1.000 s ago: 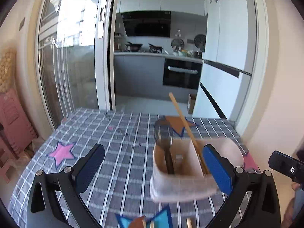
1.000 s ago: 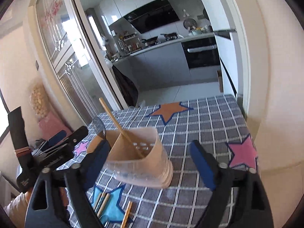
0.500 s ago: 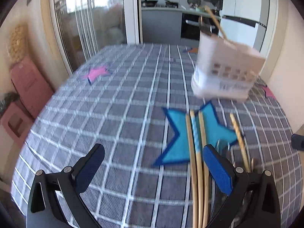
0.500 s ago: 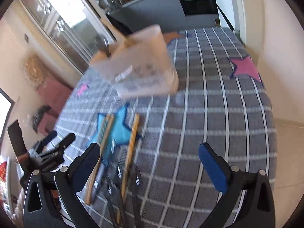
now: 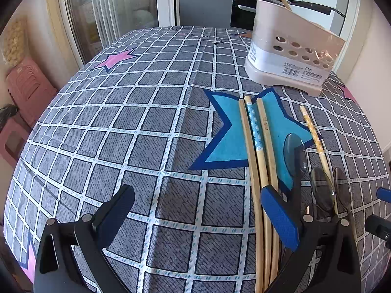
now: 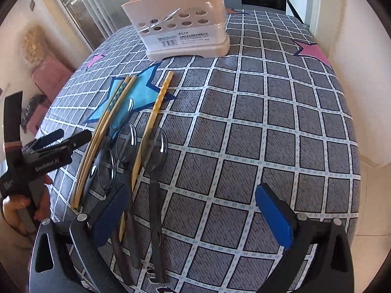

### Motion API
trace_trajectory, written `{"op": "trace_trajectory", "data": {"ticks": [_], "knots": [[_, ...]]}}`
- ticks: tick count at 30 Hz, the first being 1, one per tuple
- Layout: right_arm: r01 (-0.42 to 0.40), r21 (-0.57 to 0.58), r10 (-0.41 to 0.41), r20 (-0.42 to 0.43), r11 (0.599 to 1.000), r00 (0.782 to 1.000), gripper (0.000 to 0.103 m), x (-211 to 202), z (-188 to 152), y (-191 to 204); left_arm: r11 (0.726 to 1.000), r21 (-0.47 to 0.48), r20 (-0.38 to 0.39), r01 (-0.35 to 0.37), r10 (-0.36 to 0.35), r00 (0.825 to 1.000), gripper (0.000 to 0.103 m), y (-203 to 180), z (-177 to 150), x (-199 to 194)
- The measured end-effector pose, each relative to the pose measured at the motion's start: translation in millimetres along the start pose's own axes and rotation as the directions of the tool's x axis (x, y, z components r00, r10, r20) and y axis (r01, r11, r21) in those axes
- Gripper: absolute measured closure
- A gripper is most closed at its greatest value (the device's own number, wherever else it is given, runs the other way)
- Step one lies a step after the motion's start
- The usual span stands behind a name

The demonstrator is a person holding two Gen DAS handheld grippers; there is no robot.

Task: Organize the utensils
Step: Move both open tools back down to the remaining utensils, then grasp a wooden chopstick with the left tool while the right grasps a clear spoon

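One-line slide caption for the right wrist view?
Open right hand-held gripper over dark spoons and chopsticks; utensil caddy beyond.

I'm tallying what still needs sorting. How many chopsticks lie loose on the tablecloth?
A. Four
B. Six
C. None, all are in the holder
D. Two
A: the left wrist view shows three chopsticks side by side across the blue star, plus one patterned chopstick apart to their right, with the spoons beside them; the holder stands farther back.

Left gripper (image 5: 196, 216) spread wide and empty, right gripper (image 6: 193, 211) likewise
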State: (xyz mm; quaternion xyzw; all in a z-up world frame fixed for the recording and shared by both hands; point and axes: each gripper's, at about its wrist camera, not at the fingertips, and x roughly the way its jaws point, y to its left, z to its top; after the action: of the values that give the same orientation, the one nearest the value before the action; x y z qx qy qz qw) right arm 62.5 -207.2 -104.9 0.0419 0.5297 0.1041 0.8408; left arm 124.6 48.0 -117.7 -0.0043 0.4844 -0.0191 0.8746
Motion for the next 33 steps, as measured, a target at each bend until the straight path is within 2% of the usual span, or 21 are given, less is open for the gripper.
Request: {"op": "trace_trajectory", "data": {"ticks": [15, 23, 26, 28, 33], "knots": [[0.083, -0.065, -0.086, -0.045, 0.994, 0.995, 0.0, 15.6, -1.9, 16.2, 1.0, 0.012, -0.022, -0.001, 0.001, 1.0, 0.0, -0.3, -0.5, 5.7], [0.155, -0.116, -0.163, -0.063, 0.981, 0.985, 0.0, 26.4, -2.4, 22.3, 0.999, 0.03, -0.027, -0.03, 0.031, 0.999, 0.0, 0.4, 3.9, 11.5], [0.155, -0.118, -0.163, -0.066, 0.981, 0.984, 0.001, 26.8, -1.8, 21.1, 0.999, 0.033, -0.033, -0.033, 0.034, 0.999, 0.0, 2.8, 8.8, 14.2], [0.151, -0.128, -0.161, -0.069, 0.98, 0.985, 0.004, 27.5, 0.3, 22.4, 0.999, 0.041, -0.043, -0.034, 0.036, 0.998, 0.0, 2.2, 14.9, 17.4], [0.124, -0.18, -0.145, -0.111, 0.976, 0.983, 0.021, 30.7, 11.2, 35.8, 0.997, 0.079, -0.092, -0.009, 0.016, 0.996, 0.0, -6.1, 31.1, 27.3]]}}
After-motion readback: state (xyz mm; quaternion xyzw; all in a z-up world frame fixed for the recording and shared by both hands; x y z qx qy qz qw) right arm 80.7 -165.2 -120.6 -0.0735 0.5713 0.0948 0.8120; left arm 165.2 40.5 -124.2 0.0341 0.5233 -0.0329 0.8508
